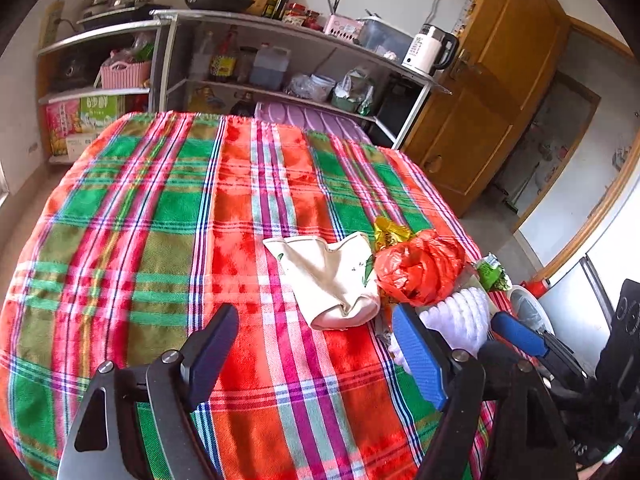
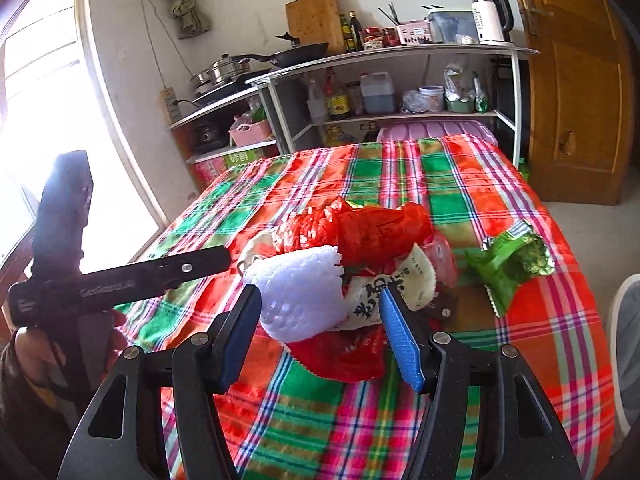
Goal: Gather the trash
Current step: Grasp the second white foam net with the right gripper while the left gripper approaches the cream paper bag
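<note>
the trash pile, a red plastic bag (image 2: 376, 236) on a white foam net (image 2: 296, 296) with a printed wrapper (image 2: 390, 294), sits near the right edge of the plaid table (image 1: 160, 240), with a green wrapper (image 2: 508, 260) apart beside it and a cream pouch (image 1: 332, 280) to its left. the left gripper (image 1: 316, 352) has its jaws apart over bare cloth, with open room ahead. the right gripper (image 2: 320, 334) has its jaws apart around the foam net, seemingly not pressing it.

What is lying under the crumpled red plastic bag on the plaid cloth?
Under the red plastic bag show a white foam net, a printed white wrapper and a red wrapper on the plaid cloth. Whatever lies directly beneath the bag's middle is covered.
</note>
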A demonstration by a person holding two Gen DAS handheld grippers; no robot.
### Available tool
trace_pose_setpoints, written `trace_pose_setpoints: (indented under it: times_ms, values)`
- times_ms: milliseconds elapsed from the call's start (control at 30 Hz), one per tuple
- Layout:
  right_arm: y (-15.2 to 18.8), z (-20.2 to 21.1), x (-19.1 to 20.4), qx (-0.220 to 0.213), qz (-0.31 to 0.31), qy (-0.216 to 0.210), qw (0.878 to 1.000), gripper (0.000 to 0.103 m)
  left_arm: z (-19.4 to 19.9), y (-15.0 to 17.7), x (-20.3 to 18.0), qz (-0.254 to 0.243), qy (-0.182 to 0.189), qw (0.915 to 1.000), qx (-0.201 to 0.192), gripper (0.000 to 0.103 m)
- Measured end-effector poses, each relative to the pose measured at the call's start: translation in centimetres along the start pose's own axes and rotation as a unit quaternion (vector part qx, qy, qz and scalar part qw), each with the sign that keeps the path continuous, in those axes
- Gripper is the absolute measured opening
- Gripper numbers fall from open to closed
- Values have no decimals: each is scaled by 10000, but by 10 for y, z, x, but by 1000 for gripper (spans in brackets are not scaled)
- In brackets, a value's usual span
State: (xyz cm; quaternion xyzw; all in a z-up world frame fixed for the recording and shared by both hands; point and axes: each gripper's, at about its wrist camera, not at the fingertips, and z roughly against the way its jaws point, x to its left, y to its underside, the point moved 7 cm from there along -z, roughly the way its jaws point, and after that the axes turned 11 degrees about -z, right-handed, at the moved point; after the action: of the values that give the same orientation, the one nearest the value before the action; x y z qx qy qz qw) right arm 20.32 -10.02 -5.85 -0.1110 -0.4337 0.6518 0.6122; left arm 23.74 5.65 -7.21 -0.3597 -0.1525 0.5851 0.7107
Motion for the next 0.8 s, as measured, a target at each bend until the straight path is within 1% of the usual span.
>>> trace_pose_setpoints:
  times_ms: [133, 267, 367, 500, 567, 667, 767, 800]
  values:
    - [2, -4, 7, 40, 85, -105, 9999, 62, -7, -4, 6, 83, -70, 9999, 19, 79]
    - [8, -3, 18, 11, 319, -112, 9994, 62, -3, -5, 16, 219, -85, 9997, -54, 79]
    - [12, -7, 24, 23, 473, -81, 9988, 62, -2, -4, 23, 242, -175, 9996, -20, 79]
    - [14, -22, 25, 227, 375, -203, 9988, 62, -5, -3, 28, 284, -111, 9995, 32, 79]
    - [13, -32, 21, 341, 288, -171, 9989, 62, -8, -2, 29, 326, -86, 9994, 78, 79]
    - [10, -44, 21, 441, 266, -48, 9987, 62, -9, -3, 29, 260, -183, 9995, 80, 79]
    - [10, -50, 19, 514, 193, -9, 9985, 62, -10, -3, 29, 270, -108, 9995, 94, 79]
    - [10, -49, 19, 490, 193, 0, 9986, 58, -10, -3, 29, 274, -112, 9995, 103, 79]
